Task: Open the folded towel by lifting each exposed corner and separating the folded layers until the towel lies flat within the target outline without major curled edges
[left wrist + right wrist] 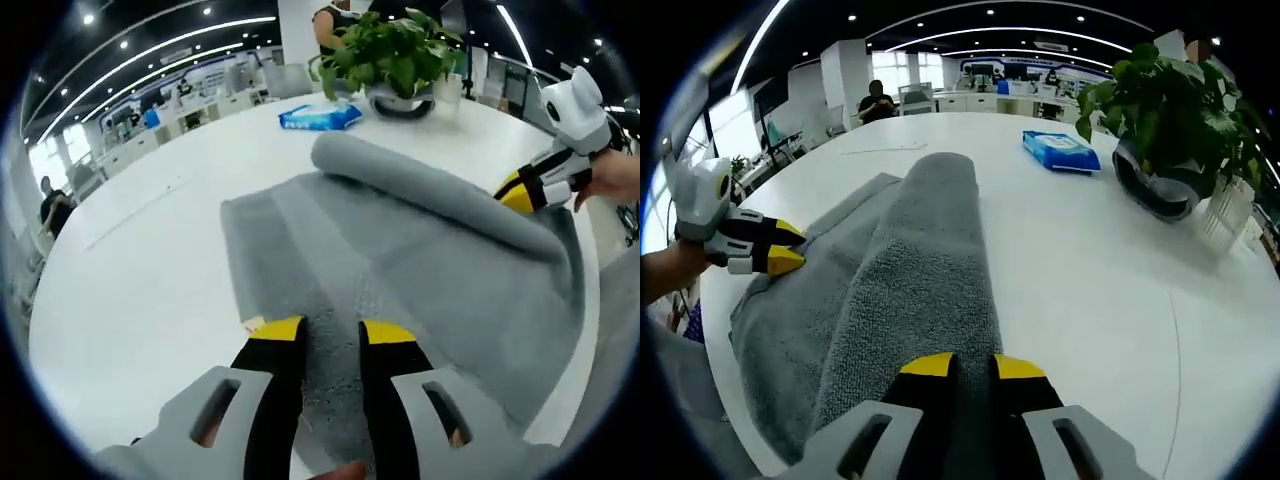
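A grey towel (400, 270) lies on the white round table (150, 260), with one layer rolled over into a long fold (430, 190) along its far side. My left gripper (330, 335) is at the towel's near edge, its yellow-tipped jaws closed on the cloth that runs between them. It also appears as the left gripper (785, 246) at the towel's left edge. My right gripper (973, 368) is shut on the end of the raised fold (925, 260). From the other side, the right gripper (520, 192) pinches that fold's right end.
A potted plant (395, 50) in a grey pot and a blue wipes pack (320, 117) stand beyond the towel. The same plant (1170, 120) and the wipes pack (1060, 150) sit right of the fold. The table edge (720, 330) is close. A person's hand (615, 175) holds the right gripper.
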Available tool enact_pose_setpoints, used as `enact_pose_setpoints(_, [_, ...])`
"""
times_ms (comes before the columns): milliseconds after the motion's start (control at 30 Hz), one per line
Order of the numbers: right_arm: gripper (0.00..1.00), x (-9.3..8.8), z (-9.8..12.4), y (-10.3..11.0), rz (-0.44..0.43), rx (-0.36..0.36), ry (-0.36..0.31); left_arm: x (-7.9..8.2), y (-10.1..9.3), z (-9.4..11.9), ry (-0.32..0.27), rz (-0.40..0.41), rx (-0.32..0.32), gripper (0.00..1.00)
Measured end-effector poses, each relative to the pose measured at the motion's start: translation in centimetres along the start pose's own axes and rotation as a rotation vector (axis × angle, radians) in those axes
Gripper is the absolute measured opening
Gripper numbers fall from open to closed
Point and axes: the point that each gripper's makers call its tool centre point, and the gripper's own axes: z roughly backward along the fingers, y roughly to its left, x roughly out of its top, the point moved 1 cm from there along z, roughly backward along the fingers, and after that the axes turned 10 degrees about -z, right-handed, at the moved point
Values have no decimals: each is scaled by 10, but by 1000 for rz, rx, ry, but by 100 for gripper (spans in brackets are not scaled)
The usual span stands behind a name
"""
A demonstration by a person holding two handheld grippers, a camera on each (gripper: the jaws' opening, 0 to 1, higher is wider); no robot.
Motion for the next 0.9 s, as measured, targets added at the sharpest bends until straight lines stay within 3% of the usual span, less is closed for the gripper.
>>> enact_pose_setpoints(367, [7, -1, -1, -2, 42, -12, -24, -1, 1, 1, -55, 12, 20, 20])
enact_pose_setpoints(900, [5, -9, 9, -8, 34, -64, -41, -15, 13, 15, -55, 49, 88, 20])
